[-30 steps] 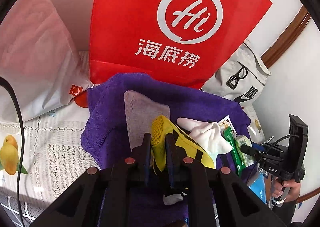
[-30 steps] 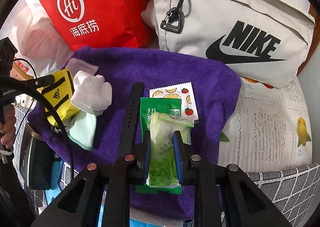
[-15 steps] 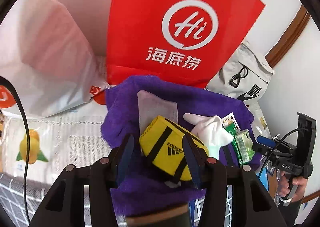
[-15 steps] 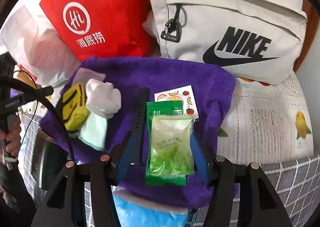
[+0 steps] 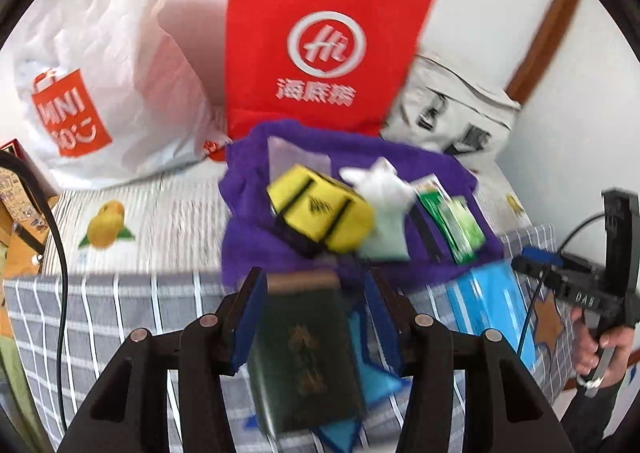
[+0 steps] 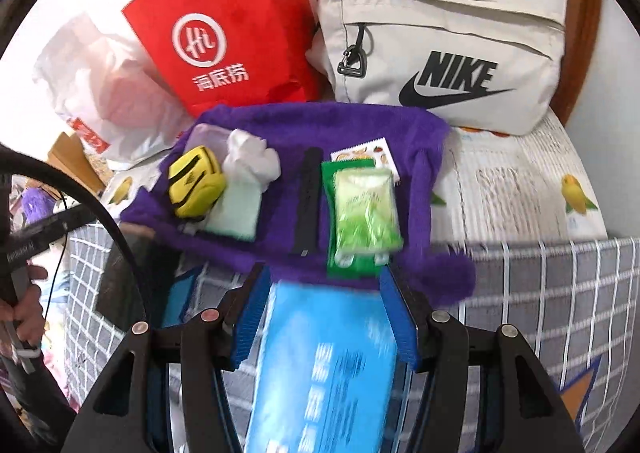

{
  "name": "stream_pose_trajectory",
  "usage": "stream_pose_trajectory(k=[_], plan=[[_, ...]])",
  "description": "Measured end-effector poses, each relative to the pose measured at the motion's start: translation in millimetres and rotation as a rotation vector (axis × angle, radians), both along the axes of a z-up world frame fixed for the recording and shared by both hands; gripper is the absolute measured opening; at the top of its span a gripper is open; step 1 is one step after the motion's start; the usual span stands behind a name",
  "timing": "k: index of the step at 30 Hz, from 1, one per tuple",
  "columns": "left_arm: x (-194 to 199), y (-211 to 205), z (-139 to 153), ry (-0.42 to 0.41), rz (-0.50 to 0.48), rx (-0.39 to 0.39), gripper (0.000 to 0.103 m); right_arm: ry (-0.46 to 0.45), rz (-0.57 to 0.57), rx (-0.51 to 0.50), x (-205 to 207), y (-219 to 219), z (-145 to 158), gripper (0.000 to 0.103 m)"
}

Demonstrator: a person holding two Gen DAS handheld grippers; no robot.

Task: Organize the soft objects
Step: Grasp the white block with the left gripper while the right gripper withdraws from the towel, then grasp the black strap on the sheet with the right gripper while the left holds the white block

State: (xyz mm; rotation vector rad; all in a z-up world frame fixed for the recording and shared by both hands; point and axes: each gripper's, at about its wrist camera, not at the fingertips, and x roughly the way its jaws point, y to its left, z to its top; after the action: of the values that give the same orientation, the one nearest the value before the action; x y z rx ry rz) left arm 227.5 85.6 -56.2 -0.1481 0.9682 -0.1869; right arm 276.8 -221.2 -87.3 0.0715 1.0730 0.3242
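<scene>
Lying on a purple fleece towel (image 6: 360, 125), spread over a fruit-printed bedcover (image 6: 520, 181), the soft goods run left to right as follows.

1. Yellow fabric pouch with black straps (image 6: 196, 185), at the towel's left end. Judged light and squashy; best pinched across its narrow sides, clear of the straps.
2. White crumpled cloth (image 6: 252, 161), touching the pouch, its lower part over a pale green folded cloth (image 6: 236, 213). Both judged limp; take hold at a bunched fold.
3. Black flat strap (image 6: 306, 201), lying lengthways mid-towel.
4. Green crinkly plastic packet (image 6: 364, 209), stacked on a darker green sachet (image 6: 348, 267) beside a fruit-patterned sachet (image 6: 366, 153). Judged light and slippery; grip across the short sides.

Containers, behind the towel: white plastic shopping bag (image 5: 92, 93), red paper carrier bag (image 5: 320, 53), beige zipped Nike bag (image 6: 440, 53). Contents of all three cannot be told.

Grippers: left gripper (image 5: 316, 309) has just been opening, its jaws about half apart and holding nothing, a dark green booklet (image 5: 304, 353) lying beneath. Right gripper (image 6: 324, 309) likewise has just been opening, half apart and empty, over a blue printed package (image 6: 320, 365).
</scene>
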Motion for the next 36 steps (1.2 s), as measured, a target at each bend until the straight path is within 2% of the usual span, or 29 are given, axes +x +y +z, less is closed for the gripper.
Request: stream_pose_trajectory(k=[3,7,12,17,23,28,36], plan=[[-30.9,-10.6,-4.1,-0.009,-0.03,-0.006,0.074,-0.028,-0.003,0.009,-28.1,-3.1,10.2,0.058],[-68.2,-25.9,-16.6,-0.002,-0.062,0.01,0.081,-0.07,0.0,-0.002,-65.6,-5.2,18.7,0.058],[-111.0,-47.6,-45.4,0.055,-0.09,0.021,0.082,-0.112,0.01,-0.033,-113.4,-7.1,21.6,0.058],[-130.6,-61.9,-68.0,0.095,-0.103,0.058,0.082,-0.152,0.005,-0.055,-151.4,-13.8,23.2,0.058],[-134.3,-73.6,-81.3,0.121,-0.116,0.071,0.082,-0.161,-0.009,-0.043,-182.7,-22.9,19.9,0.058],[-134.3,-85.4,-86.9,0.129,-0.135,0.08,0.082,-0.176,-0.011,-0.096,-198.1,-28.4,16.2,0.058],[-131.4,-102.9,-106.7,0.139,-0.122,0.208,0.082,-0.171,-0.021,-0.066,-208.7,-38.3,11.0,0.058]])
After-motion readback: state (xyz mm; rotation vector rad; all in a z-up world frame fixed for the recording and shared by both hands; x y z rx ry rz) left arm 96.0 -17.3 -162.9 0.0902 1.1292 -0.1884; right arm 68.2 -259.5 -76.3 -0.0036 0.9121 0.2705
